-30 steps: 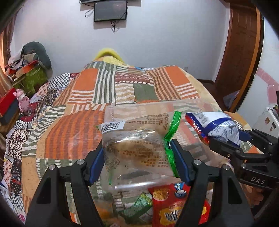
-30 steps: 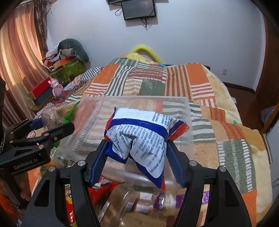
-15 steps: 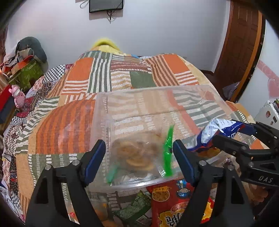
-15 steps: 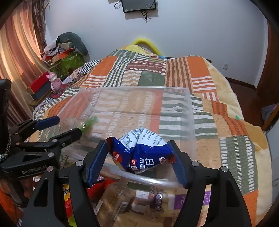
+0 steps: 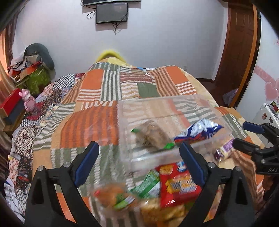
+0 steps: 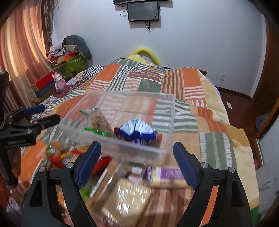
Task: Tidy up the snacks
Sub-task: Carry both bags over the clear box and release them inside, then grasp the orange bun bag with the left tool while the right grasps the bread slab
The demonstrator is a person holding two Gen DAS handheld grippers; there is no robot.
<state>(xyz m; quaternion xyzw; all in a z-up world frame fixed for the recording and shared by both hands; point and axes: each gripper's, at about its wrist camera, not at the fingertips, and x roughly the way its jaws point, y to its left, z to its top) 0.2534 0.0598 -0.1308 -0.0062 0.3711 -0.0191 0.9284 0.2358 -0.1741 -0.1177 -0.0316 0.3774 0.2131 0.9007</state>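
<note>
- A clear plastic bin (image 6: 167,122) is seen on the bed, long axis running left-right across both views, opening up.
- Two snacks are held inside: a clear cookie bag with green trim (image 6: 100,122) at the left, lying tilted, and a blue-and-white packet (image 6: 137,131) at the right, long axis left-right.
- Left tool (image 5: 139,160): fingers spread apart, nothing gripped.
- Right tool (image 6: 136,157): fingers spread apart, nothing gripped.
- Loose snacks are piled just in front of the bin: a red packet (image 5: 177,185), a green packet (image 5: 148,185), a purple-labelled bar (image 6: 167,176); detail is blurred.
- Surface: a patchwork quilt (image 5: 104,118), orange, green and striped.
- Room: white wall, wall-mounted screen (image 6: 143,11), curtain (image 6: 19,52) at left, wooden door (image 5: 240,52) at right.
</note>
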